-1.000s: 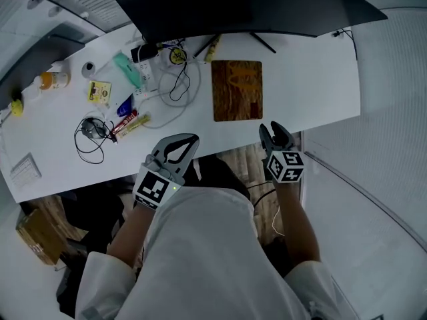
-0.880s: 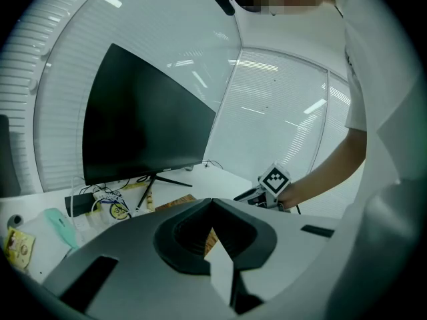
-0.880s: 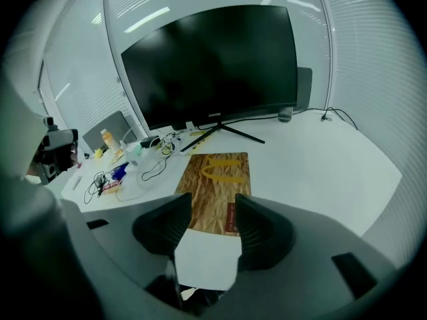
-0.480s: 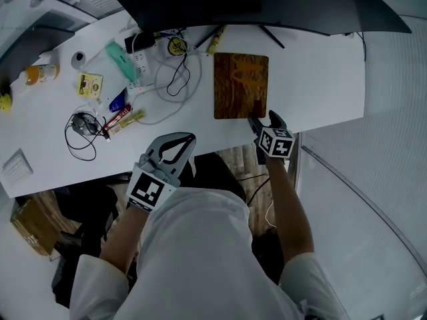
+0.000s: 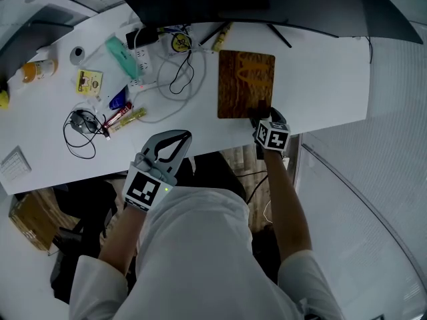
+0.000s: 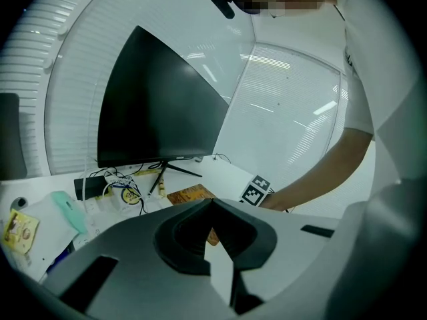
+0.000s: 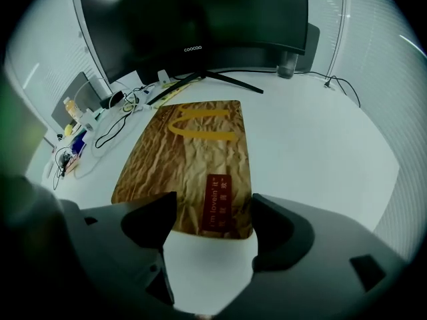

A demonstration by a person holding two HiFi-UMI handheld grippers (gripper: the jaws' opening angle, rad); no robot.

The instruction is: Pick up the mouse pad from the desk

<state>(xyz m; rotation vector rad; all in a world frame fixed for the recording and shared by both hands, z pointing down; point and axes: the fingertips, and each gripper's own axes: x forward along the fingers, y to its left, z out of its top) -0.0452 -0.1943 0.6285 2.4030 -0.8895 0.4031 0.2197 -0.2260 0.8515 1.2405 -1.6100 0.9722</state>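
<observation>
The mouse pad (image 5: 245,83) is a brown crinkle-print rectangle with yellow arches, lying flat on the white desk (image 5: 320,79) in front of the monitor. My right gripper (image 5: 261,120) points steeply down at the pad's near right corner. In the right gripper view its jaws are opening wide around the pad's (image 7: 190,159) near edge and red label, with neither pad touching it; right gripper (image 7: 213,213). My left gripper (image 5: 181,136) hovers at the desk's front edge, left of the pad, shut on nothing; its tips meet in its own view (image 6: 212,203).
A large dark monitor (image 5: 253,2) stands behind the pad on thin legs. Left of the pad lie white cables (image 5: 175,79), a teal object (image 5: 123,57), a yellow packet (image 5: 88,82), a black coiled cord (image 5: 83,122) and an orange bottle (image 5: 37,72).
My right gripper came down onto the pad's near right corner and its jaws spread apart. The left gripper sank slightly and stayed shut.
</observation>
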